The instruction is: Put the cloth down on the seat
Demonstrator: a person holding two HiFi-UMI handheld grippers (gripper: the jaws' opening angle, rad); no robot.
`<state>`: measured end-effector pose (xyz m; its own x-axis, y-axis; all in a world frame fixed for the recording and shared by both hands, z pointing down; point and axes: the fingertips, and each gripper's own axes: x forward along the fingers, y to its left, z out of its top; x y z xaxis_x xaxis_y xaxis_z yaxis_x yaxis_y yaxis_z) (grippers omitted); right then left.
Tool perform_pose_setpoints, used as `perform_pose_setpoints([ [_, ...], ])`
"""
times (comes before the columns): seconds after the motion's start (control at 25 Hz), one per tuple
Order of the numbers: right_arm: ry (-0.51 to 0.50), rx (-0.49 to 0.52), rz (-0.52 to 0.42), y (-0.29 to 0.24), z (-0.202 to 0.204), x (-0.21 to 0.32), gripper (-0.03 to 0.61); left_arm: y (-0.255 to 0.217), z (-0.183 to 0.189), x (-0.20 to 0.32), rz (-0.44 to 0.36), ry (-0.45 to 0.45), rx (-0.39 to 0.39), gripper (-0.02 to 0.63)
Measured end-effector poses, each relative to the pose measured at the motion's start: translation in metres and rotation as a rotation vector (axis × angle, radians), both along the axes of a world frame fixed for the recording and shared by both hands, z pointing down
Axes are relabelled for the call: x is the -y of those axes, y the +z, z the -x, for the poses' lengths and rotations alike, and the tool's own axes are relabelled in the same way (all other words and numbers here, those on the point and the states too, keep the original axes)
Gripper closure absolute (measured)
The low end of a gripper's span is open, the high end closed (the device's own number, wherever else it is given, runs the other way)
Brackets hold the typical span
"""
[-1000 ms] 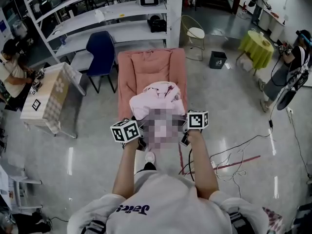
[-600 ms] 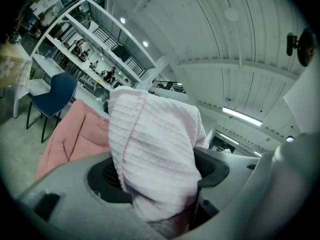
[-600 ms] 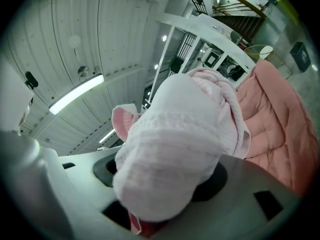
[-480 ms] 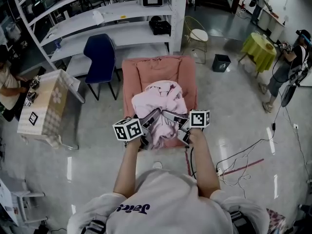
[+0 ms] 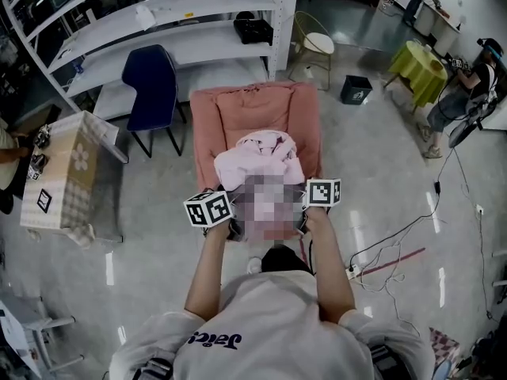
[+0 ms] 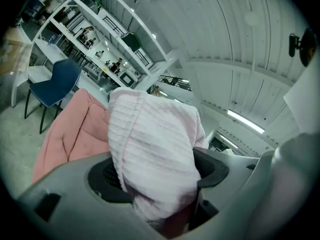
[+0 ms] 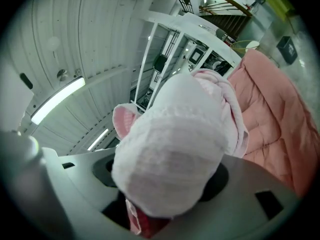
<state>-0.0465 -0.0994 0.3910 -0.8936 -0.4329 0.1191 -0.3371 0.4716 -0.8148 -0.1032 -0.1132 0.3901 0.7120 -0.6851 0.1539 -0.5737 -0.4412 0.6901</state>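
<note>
Now | cloth (image 6: pixel 150 134) inside left claw (image 6: pixel 157 179) and right claw (image 7: pixel 165 184) | seemingly gripped

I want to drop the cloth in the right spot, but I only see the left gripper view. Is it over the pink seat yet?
Observer: Yes. The head view shows the cloth bunched over the pink seat, toward its front edge.
Operator: Is my other gripper holding it too?
Observer: Yes, the right gripper has cloth bunched between its jaws.
Operator: Anybody nearby?
Observer: A person stands well off to the right, by a green table.
</note>
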Motion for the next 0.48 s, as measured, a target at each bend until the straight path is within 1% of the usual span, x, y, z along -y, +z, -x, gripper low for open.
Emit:
perform_pose_setpoints([
  [0.2, 0.022, 0.006, 0.077, 0.021, -0.010, 0.012, 0.290, 0.021, -0.009, 0.011, 0.055, 0.003, 0.005, 0.279],
  [0.36, 0.045, 0.015, 0.147, 0.041, -0.017, 0.034, 0.288, 0.039, -0.014, 0.033, 0.103, -0.029, 0.020, 0.284],
  [0.48, 0.022, 0.001, 0.160, 0.053, -0.019, 0.048, 0.288, 0.050, -0.018, 0.047, 0.129, -0.033, 0.019, 0.285],
])
